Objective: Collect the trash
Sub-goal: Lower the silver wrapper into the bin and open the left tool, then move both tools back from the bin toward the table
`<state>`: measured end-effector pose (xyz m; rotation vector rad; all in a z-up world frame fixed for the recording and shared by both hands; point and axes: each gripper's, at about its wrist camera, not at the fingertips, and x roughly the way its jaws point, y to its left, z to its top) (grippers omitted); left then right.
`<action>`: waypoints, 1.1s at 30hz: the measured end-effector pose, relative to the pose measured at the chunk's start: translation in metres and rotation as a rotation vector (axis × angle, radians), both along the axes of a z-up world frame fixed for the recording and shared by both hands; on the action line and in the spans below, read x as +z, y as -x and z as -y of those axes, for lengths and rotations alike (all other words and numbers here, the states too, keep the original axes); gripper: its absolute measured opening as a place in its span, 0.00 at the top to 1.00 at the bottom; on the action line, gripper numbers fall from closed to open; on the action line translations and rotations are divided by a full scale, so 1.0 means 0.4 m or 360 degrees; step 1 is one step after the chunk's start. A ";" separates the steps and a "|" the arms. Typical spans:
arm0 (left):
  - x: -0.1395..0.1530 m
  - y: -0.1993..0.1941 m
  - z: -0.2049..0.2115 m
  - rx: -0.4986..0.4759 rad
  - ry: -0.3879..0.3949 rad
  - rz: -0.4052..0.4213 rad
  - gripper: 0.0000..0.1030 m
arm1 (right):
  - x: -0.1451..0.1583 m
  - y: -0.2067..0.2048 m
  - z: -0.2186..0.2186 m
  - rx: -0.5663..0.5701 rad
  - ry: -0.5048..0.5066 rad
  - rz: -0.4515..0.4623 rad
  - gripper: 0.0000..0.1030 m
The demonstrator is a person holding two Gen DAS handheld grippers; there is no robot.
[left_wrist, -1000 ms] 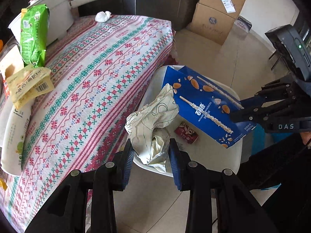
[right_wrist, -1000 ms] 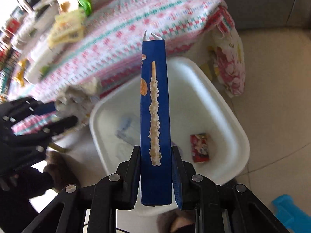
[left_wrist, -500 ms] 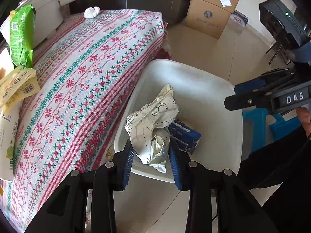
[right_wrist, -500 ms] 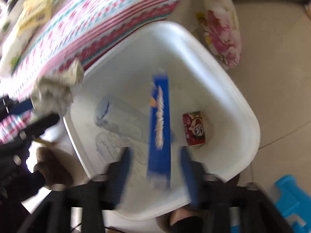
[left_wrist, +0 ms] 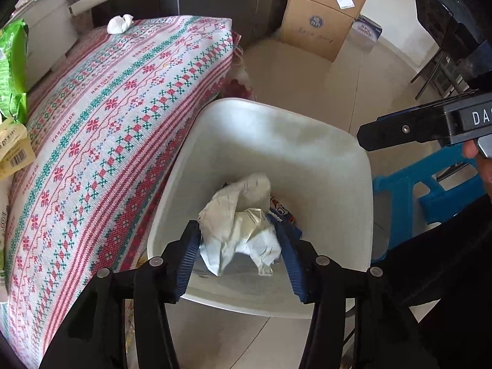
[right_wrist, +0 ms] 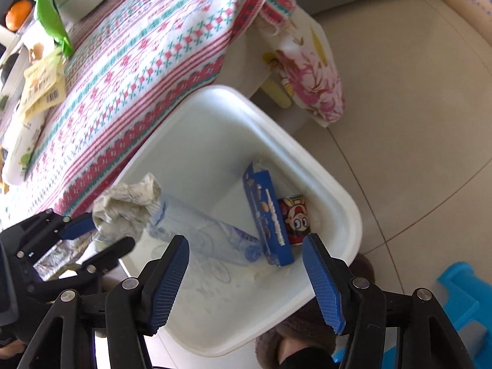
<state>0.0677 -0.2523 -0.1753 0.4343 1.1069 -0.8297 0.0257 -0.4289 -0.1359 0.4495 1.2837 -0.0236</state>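
Observation:
A white bin stands on the floor beside the table. My left gripper is over its near rim with its jaws spread a little. A crumpled white wrapper still sits between the pads; whether it is gripped is unclear. My right gripper is open and empty above the bin. In the bin lie a blue biscuit box, a small red carton and a clear plastic bottle.
The table with a patterned cloth holds a green packet, a yellow packet and a white tissue ball. Cardboard boxes stand behind on the floor. A blue stool is right of the bin.
My right gripper opened and the blue box dropped into the bin. My left gripper moved over the bin with the wrapper and its jaws have widened.

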 end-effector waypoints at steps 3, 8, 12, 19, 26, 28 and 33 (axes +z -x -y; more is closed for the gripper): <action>0.006 -0.005 -0.002 0.0018 -0.0016 0.0021 0.39 | 0.004 0.000 0.013 -0.0029 0.0004 0.0006 0.33; 0.025 -0.005 -0.032 0.0060 -0.0025 0.0058 0.36 | 0.011 0.003 0.021 -0.0050 0.0012 0.0017 0.32; 0.045 -0.010 -0.066 0.0119 -0.0037 0.0087 0.31 | 0.021 0.000 0.015 -0.0045 0.0036 0.0030 0.32; 0.103 -0.025 -0.157 0.0240 0.0017 0.0121 0.29 | 0.042 -0.013 -0.012 -0.0025 0.0079 0.0063 0.30; 0.163 -0.065 -0.291 0.0406 0.0045 0.0165 0.28 | 0.077 -0.036 -0.060 0.0013 0.0162 0.0124 0.28; 0.183 -0.079 -0.339 0.0456 0.0034 0.0192 0.28 | 0.086 -0.048 -0.081 0.0032 0.0161 0.0143 0.27; 0.207 -0.142 -0.462 0.0603 -0.0011 0.0231 0.28 | 0.111 -0.083 -0.143 0.0092 0.0183 0.0191 0.24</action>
